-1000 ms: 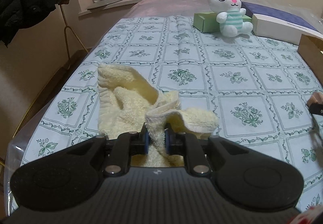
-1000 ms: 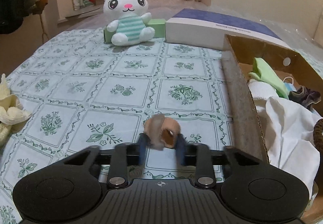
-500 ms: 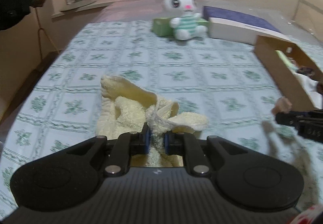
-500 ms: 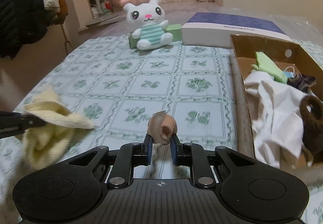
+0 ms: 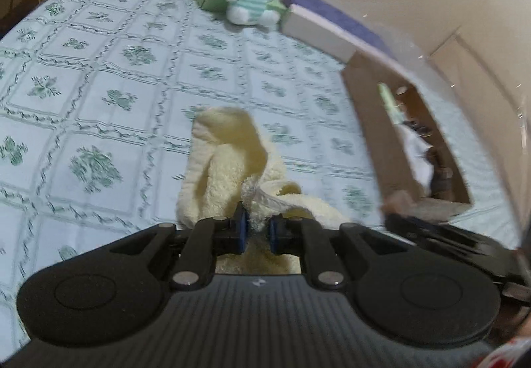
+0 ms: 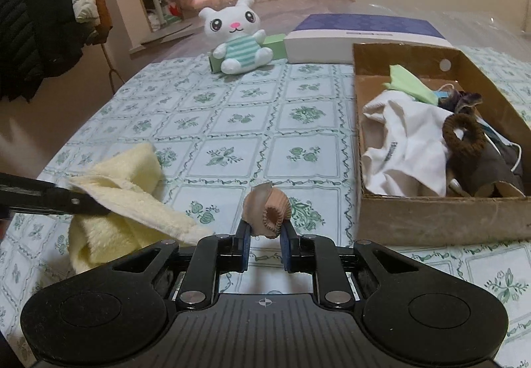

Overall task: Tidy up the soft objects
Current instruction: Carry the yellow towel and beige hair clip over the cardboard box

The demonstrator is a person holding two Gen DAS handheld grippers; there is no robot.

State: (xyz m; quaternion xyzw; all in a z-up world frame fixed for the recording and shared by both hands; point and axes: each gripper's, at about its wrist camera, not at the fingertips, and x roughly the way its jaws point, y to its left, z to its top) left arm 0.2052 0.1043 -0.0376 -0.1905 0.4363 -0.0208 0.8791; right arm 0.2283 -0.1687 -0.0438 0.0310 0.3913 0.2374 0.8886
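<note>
My left gripper [image 5: 257, 231] is shut on a pale yellow terry towel [image 5: 229, 168], which hangs bunched from its pads above the flowered tablecloth. In the right wrist view the same towel [image 6: 126, 202] shows at the left with the left gripper's black fingers [image 6: 79, 203] on it. My right gripper [image 6: 265, 245] is shut on a rolled tan sock [image 6: 268, 213], held over the cloth just left of the cardboard box [image 6: 431, 218]. The box holds a white garment [image 6: 405, 148], a brown knitted ring [image 6: 464, 135] and a green cloth [image 6: 411, 85].
A white plush bunny [image 6: 239, 39] sits at the far end against a green box [image 6: 275, 47]. A long white and blue box [image 6: 365, 36] lies behind the cardboard box. Coats [image 6: 43, 22] hang at the left beyond the table edge.
Both grippers have lifted and swung toward the cardboard box. The towel has come up off the cloth in the left gripper, and the sock rides higher and closer to the box in the right gripper.
</note>
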